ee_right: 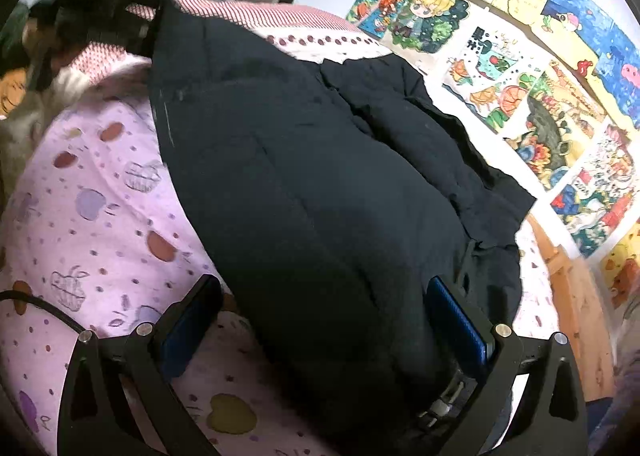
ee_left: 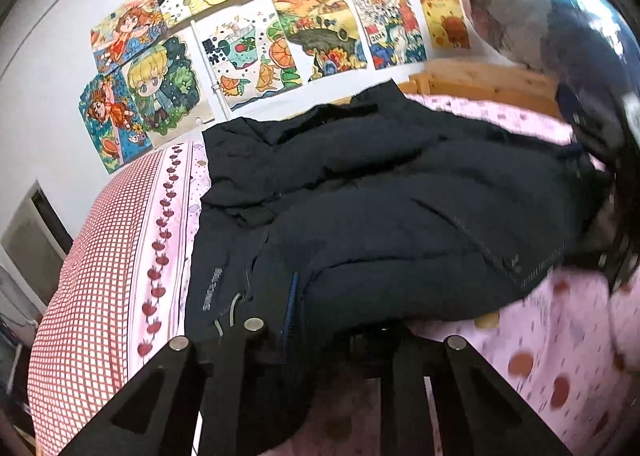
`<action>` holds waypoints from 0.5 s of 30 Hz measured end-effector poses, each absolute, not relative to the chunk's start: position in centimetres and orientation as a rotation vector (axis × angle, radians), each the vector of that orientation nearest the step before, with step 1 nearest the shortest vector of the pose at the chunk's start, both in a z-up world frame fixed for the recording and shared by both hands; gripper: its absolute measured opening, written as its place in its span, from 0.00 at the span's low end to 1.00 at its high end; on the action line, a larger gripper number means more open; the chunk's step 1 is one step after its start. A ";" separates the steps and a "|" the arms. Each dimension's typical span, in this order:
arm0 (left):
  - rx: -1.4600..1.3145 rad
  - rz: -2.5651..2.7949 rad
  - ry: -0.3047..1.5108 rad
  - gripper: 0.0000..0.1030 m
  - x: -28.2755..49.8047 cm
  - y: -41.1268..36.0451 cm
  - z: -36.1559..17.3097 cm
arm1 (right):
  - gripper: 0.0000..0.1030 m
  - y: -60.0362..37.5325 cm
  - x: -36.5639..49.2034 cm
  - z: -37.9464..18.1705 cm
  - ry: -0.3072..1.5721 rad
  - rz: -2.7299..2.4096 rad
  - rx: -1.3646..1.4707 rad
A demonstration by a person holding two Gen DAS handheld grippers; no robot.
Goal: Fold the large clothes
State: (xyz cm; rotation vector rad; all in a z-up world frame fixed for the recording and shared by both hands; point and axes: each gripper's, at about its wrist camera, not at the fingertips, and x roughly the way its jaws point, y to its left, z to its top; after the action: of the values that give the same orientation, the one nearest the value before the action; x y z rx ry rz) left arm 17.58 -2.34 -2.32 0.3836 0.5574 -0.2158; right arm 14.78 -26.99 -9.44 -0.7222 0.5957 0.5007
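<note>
Pink bed under bright drawings holds the big dark coat mid-frame, where my left claw pinches its near hem, my right claw sits spread around its edge, so next I'd squeeze right and fold.

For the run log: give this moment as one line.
left hand-held gripper: shut on jacket edge | right hand-held gripper: open, straddling jacket | bed: jacket unfolded
</note>
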 end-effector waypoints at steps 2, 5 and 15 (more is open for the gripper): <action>0.372 -0.216 0.558 0.15 18.5 -2.4 -1.5 | 0.98 -26.6 15.2 -9.7 0.602 0.425 -0.759; 0.344 -0.223 0.557 0.14 19.9 -2.5 -0.4 | 0.98 -26.6 15.7 -9.7 0.614 0.363 -0.765; 0.359 -0.200 0.526 0.14 21.4 -3.3 1.3 | 0.98 -25.8 13.9 -7.5 0.226 0.061 -0.977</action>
State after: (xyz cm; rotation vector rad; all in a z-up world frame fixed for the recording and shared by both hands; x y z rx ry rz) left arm 21.44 -3.26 1.26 0.3593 0.5265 -0.1998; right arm 13.94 -25.76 -7.46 -0.9766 0.2260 0.0608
